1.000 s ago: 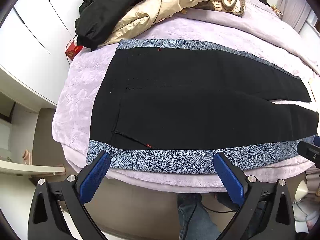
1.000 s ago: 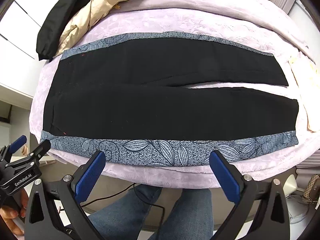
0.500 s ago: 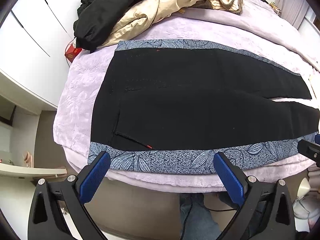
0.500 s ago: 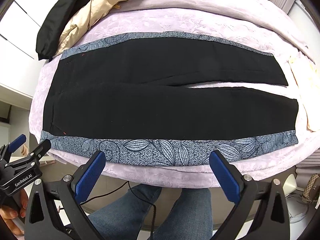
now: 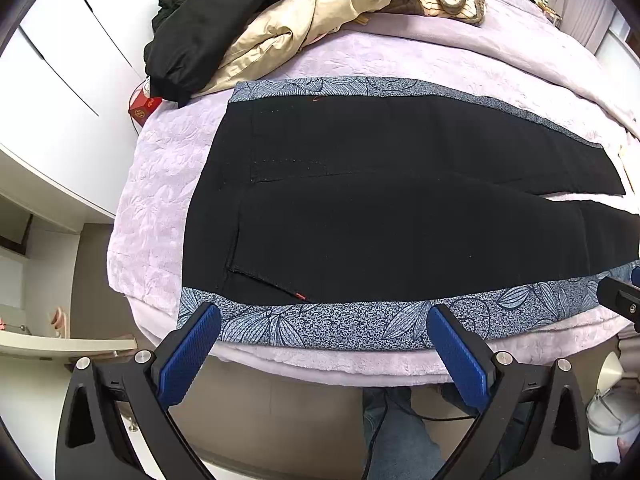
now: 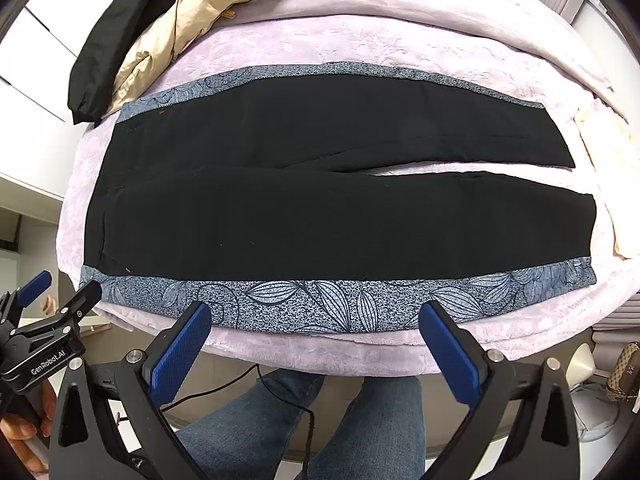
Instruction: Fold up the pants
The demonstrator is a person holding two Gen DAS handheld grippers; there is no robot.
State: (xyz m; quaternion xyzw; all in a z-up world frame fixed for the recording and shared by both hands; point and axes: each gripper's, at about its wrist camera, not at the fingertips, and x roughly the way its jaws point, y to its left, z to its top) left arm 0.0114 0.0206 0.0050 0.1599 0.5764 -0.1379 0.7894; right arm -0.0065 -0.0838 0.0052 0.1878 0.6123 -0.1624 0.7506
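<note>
pants | black, leaf-print side bands | flat, legs slightly parted

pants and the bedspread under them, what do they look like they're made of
Pants: likely a matte woven cloth, black, lying flat without shine, with printed leaf-pattern side strips. Bedspread: seemingly plush lilac fleece or velvet, with an embossed pattern and soft sheen.
</note>
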